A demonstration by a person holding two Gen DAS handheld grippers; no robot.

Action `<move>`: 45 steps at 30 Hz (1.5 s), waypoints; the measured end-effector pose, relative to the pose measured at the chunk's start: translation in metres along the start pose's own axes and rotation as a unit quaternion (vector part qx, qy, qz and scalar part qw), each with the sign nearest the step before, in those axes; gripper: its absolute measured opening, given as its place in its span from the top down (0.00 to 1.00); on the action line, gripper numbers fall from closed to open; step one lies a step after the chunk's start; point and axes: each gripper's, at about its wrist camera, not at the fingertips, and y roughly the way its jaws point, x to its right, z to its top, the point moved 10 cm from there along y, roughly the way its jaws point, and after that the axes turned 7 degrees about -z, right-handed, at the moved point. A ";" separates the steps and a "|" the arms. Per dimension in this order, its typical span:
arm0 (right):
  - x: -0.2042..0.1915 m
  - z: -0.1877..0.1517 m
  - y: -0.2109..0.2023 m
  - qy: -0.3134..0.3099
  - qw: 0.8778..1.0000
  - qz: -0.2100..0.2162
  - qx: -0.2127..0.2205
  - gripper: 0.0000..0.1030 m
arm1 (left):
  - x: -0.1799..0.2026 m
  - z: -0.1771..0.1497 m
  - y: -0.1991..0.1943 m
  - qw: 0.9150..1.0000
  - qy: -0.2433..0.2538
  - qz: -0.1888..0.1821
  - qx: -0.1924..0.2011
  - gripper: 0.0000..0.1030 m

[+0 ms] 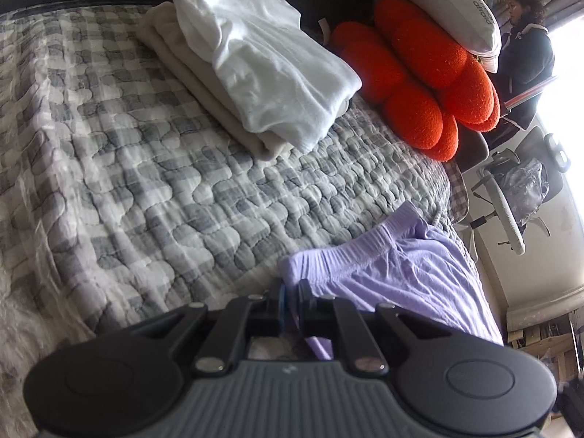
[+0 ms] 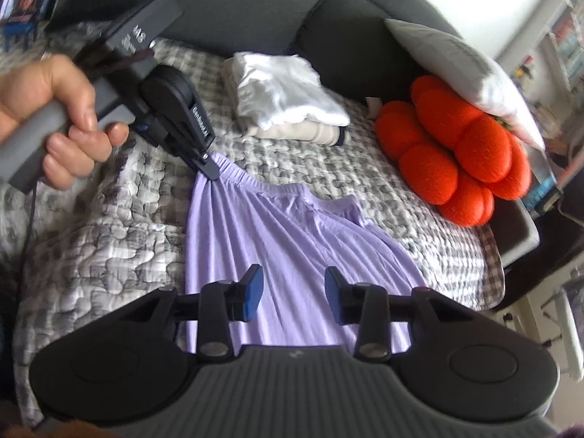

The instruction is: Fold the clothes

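- A lilac pleated garment with an elastic waistband (image 2: pixel 292 241) lies spread on a bed's grey-and-white checked quilt (image 2: pixel 109 241), at the centre of the right wrist view.
- The left tool (image 2: pixel 211 171), held in a hand (image 2: pixel 54 116) at 10 o'clock, is clamped on the waistband's corner.
- The right tool (image 2: pixel 294 288) hovers over the garment, jaws apart and empty.
- Folded white and beige clothes (image 2: pixel 288 98) sit at 12 o'clock, an orange plush cushion (image 2: pixel 456 153) at 2 o'clock.

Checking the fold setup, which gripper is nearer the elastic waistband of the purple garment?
Left. The left gripper is clamped on the waistband; the right gripper hovers open over the fabric farther down.
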 end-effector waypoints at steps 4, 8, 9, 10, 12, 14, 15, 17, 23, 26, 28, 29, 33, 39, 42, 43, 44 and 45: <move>-0.008 -0.018 -0.013 -0.007 0.999 -0.032 -0.015 0.61 | 0.001 0.000 0.001 1.000 0.005 0.000 -0.002 0.93; 0.001 -0.033 -0.032 0.011 0.997 -0.071 -0.034 0.61 | 0.001 0.000 0.001 1.000 0.010 0.002 -0.002 0.93; 0.004 -0.038 -0.038 0.025 0.996 -0.077 -0.043 0.61 | 0.001 0.000 0.001 1.000 0.009 0.002 -0.003 0.92; 0.006 -0.042 -0.044 0.034 0.995 -0.082 -0.049 0.62 | 0.001 -0.001 0.001 1.000 0.008 0.001 -0.003 0.92; 0.006 -0.049 -0.055 0.042 0.994 -0.091 -0.049 0.62 | -0.001 0.000 0.001 1.000 -0.002 -0.002 -0.005 0.91; 0.003 -0.059 -0.066 0.055 0.993 -0.096 -0.047 0.62 | -0.002 0.000 0.001 1.000 -0.013 -0.005 -0.008 0.91; 0.000 -0.065 -0.069 0.069 0.992 -0.095 -0.047 0.62 | -0.003 0.001 0.001 1.000 -0.018 -0.007 -0.009 0.91; -0.007 -0.078 -0.074 0.094 0.990 -0.091 -0.048 0.61 | -0.005 0.002 0.001 0.999 -0.031 -0.014 -0.013 0.91; -0.033 -0.112 -0.070 0.091 0.990 -0.073 -0.077 0.61 | -0.003 0.001 0.001 0.999 -0.034 -0.021 -0.016 0.91; -0.035 -0.121 -0.064 0.073 0.989 -0.088 -0.088 0.62 | -0.002 0.001 0.002 0.999 -0.037 -0.026 -0.017 0.91; -0.036 -0.125 -0.057 0.068 0.989 -0.093 -0.096 0.62 | -0.004 0.002 0.002 0.998 -0.045 -0.031 -0.018 0.91; -0.037 -0.126 -0.056 0.060 0.989 -0.096 -0.095 0.62 | -0.005 0.003 0.002 0.998 -0.052 -0.034 -0.019 0.91; -0.036 -0.127 -0.053 0.048 0.989 -0.104 -0.094 0.68 | -0.005 0.008 -0.002 0.997 -0.060 -0.045 -0.011 0.91; -0.035 -0.130 -0.045 0.045 0.989 -0.108 -0.094 1.00 | 0.006 0.010 -0.006 0.998 -0.038 -0.053 0.006 0.91; -0.034 -0.126 -0.050 0.051 0.990 -0.097 -0.092 1.00 | 0.006 0.013 -0.008 0.998 -0.037 -0.055 0.011 0.92; -0.034 -0.124 -0.054 0.051 0.990 -0.094 -0.089 1.00 | 0.006 0.014 -0.010 0.998 -0.037 -0.055 0.013 0.92; -0.032 -0.123 -0.059 0.054 0.991 -0.093 -0.086 1.00 | 0.007 0.015 -0.012 0.998 -0.038 -0.056 0.016 0.92; -0.030 -0.121 -0.064 0.058 0.990 -0.094 -0.083 1.00 | 0.008 0.015 -0.015 0.997 -0.038 -0.058 0.019 0.92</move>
